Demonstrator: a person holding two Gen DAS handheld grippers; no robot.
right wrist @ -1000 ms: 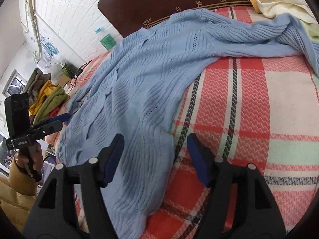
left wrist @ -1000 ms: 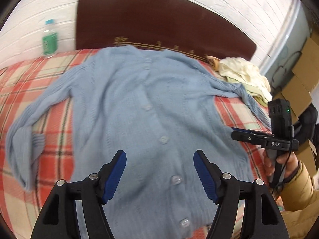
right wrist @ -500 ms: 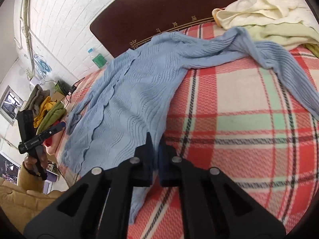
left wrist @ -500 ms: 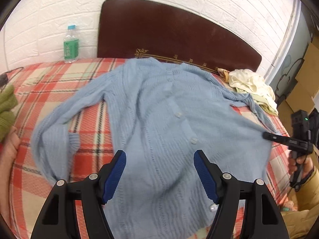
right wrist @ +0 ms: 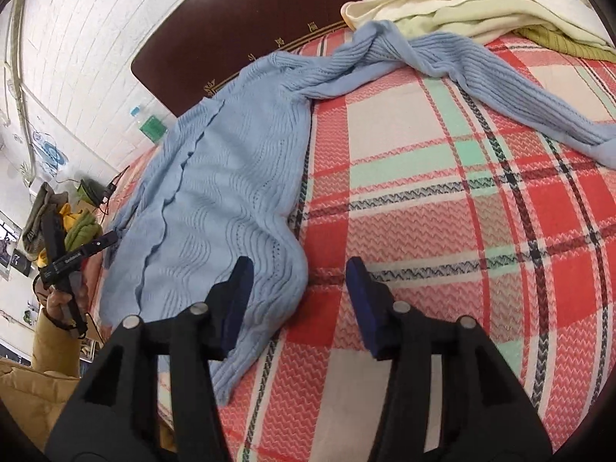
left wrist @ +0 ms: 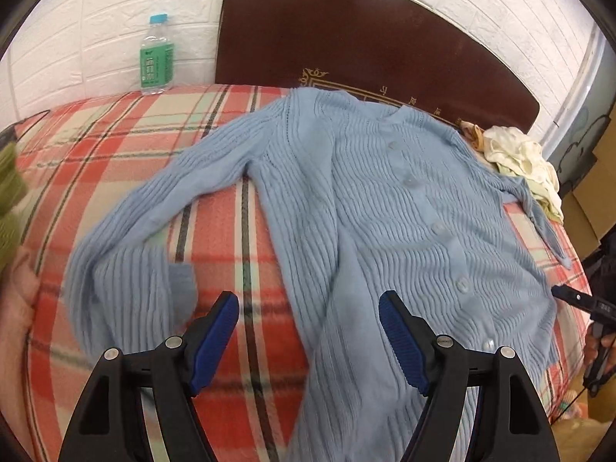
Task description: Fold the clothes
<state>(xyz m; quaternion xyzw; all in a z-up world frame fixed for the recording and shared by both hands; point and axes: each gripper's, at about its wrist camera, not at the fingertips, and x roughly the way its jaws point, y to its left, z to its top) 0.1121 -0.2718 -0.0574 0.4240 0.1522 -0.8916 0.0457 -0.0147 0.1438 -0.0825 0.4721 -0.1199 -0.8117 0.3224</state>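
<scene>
- The left hand-held gripper (left wrist: 308, 331), at the bottom of the left wrist view, has its blue pads wide apart and holds nothing; the lower part of the cardigan (left wrist: 385, 211) lies under and between them.
- The right hand-held gripper (right wrist: 298, 300), at the bottom of the right wrist view, is likewise parted and empty, with the cardigan's hem corner (right wrist: 261, 308) just beside its left pad.
- The cardigan lies spread face up, buttons (left wrist: 437, 227) showing, across the plaid bed cover (left wrist: 115, 146), filling the middle of the left wrist view.
- Judging from this, the garment looks laid out and the first fold is next, probably a sleeve.
- One sleeve (left wrist: 154, 211) angles toward the lower left of the left wrist view; its cuff looks doubled under and wants flattening first.
- The other sleeve (right wrist: 500, 88) trails toward the right edge of the right wrist view, twisted near the shoulder; untwist it before folding.
- Pinch only one layer of the stretchy knit and lift low, so the body does not drag.
- Farther back, a pile of pale clothes (right wrist: 481, 4) touches that sleeve; keep it clear.
- A water bottle (left wrist: 156, 57) stands by the headboard (left wrist: 365, 38), upper left.
</scene>
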